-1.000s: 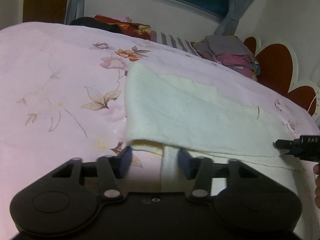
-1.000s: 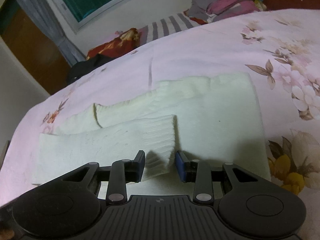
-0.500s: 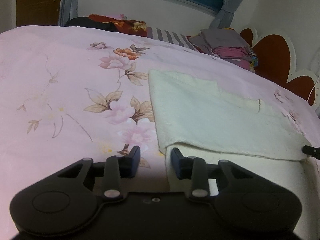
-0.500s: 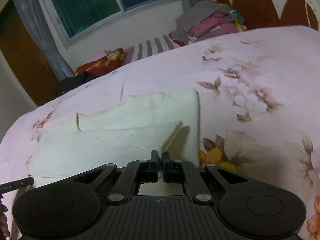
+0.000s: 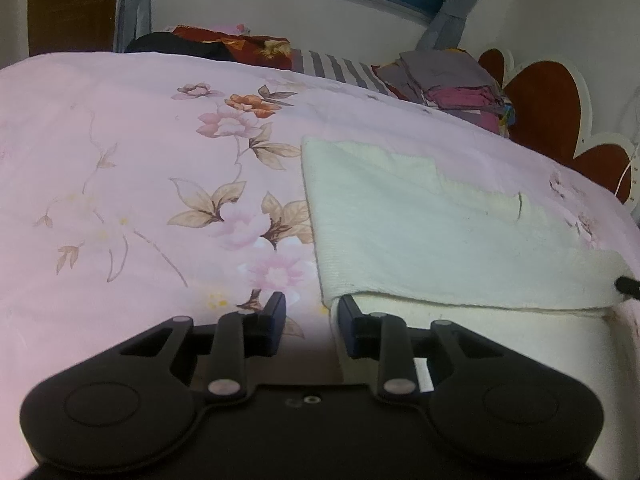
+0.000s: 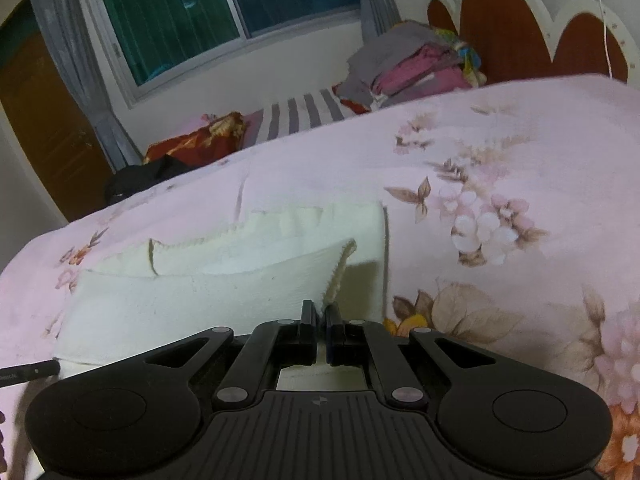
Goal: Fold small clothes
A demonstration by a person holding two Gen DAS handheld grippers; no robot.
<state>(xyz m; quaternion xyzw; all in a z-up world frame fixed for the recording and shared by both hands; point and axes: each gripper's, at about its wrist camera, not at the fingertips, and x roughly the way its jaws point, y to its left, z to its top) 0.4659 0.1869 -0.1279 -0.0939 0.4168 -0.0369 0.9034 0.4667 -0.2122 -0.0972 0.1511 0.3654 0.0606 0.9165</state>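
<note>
A cream knitted garment [image 5: 432,240] lies partly folded on the pink floral bedsheet [image 5: 140,184]. My left gripper [image 5: 310,312] is open and holds nothing, low at the garment's near left corner, its right finger against the folded edge. My right gripper [image 6: 321,314] is shut on the garment's ribbed edge [image 6: 340,268] and holds that corner a little above the rest of the garment [image 6: 192,292]. The tip of the right gripper [image 5: 628,285] shows at the far right of the left wrist view. The tip of the left gripper [image 6: 28,372] shows at the left edge of the right wrist view.
A pile of folded clothes [image 6: 416,64] sits by the red scalloped headboard [image 6: 508,36]. Dark and red bedding [image 5: 224,44] lies along the bed's far edge under the window [image 6: 208,12]. A brown door [image 6: 44,128] stands to the left.
My right gripper has closed on the garment's ribbed edge and lifted it. My left gripper has narrowed and shifted left off the garment, whose upper layer now lies flatter.
</note>
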